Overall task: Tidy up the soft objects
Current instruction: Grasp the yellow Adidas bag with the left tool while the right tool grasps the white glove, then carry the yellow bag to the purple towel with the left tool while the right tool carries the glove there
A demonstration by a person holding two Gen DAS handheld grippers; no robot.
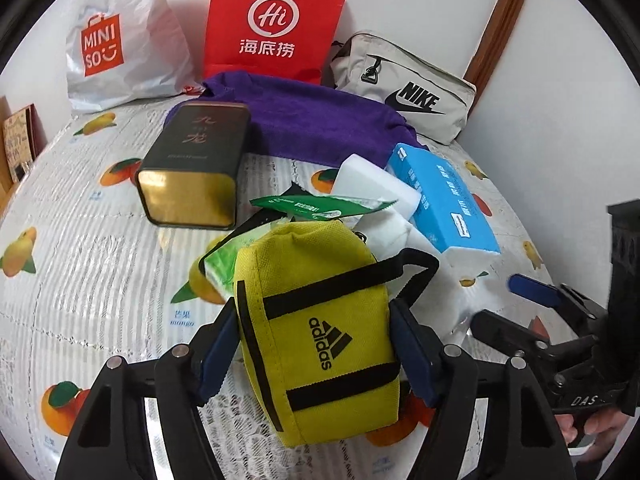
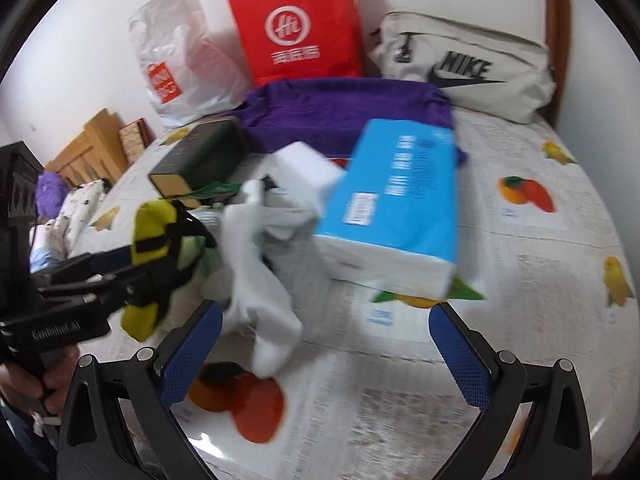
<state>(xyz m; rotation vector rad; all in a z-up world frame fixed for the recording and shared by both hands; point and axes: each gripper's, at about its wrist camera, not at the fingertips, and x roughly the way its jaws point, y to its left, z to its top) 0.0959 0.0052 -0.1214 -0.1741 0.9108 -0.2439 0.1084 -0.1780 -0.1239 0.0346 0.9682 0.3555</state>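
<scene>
My left gripper [image 1: 316, 348] is shut on a yellow Adidas pouch [image 1: 320, 328], its blue pads pressing both sides; the pouch also shows in the right wrist view [image 2: 154, 240]. My right gripper [image 2: 326, 344] is open and empty, with a white sock [image 2: 260, 280] lying just ahead of its left finger. A blue tissue pack [image 2: 396, 200] lies beyond it, also in the left wrist view [image 1: 444, 200]. A white sponge block [image 1: 372, 188], green wet-wipe packets [image 1: 320, 206] and a purple towel [image 1: 316, 116] lie behind the pouch.
A dark tin box [image 1: 196, 168] lies left of the pile. A Miniso plastic bag [image 1: 116, 48], a red paper bag [image 1: 272, 24] and a beige Nike bag [image 1: 404, 88] stand along the back wall. The fruit-print tablecloth [image 1: 80, 240] covers the table.
</scene>
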